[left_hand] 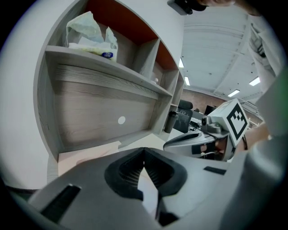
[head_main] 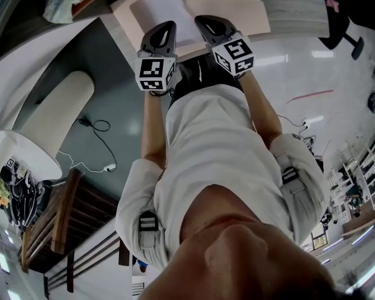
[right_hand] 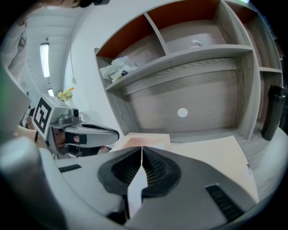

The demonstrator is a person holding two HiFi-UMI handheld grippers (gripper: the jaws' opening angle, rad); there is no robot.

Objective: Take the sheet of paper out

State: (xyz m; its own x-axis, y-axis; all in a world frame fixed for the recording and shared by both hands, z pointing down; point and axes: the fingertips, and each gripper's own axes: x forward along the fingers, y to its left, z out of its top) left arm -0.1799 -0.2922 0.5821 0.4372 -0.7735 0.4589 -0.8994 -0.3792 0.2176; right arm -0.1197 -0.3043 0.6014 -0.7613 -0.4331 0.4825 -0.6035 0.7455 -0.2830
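Both tools out in front of you, side by side, forearms stretched forward and near parallel. Noses tipped gently down toward the bench, marker cubes up.

Left tool (head_main: 166, 29): jaws shut, tips meeting. The pale wedge behind the tips reads as the bench surface seen through the gap. I judge nothing is held.
Right tool (head_main: 206, 23): the same, jaws closed tip to tip with no grip that I can make out.

Sheet of paper (head_main: 183, 20): by my reading it is the white one lying flat on the bench, just ahead of and between the two tool tips. A tan cover (head_main: 240, 14) spreads out beyond the right tool. In the right gripper view a pinkish sheet (right_hand: 146, 140) lies straight ahead of the tips. I cannot tell how these layers overlap.

Step in hand, as I judge it: the approach, no hold taken yet.

To do it well:
- Open one tool before it reaches the paper. Shut jaws will only push the sheet.
- Come in low at a free edge or corner, one jaw under and one over.
- Pin the cover with the other tool so it stays put.
- Draw the sheet back toward you, flat and slow, to avoid creasing it.
- Mind the shelf unit (right_hand: 180, 58) ahead and the dark flask (right_hand: 272, 112) off to the right of the right tool.
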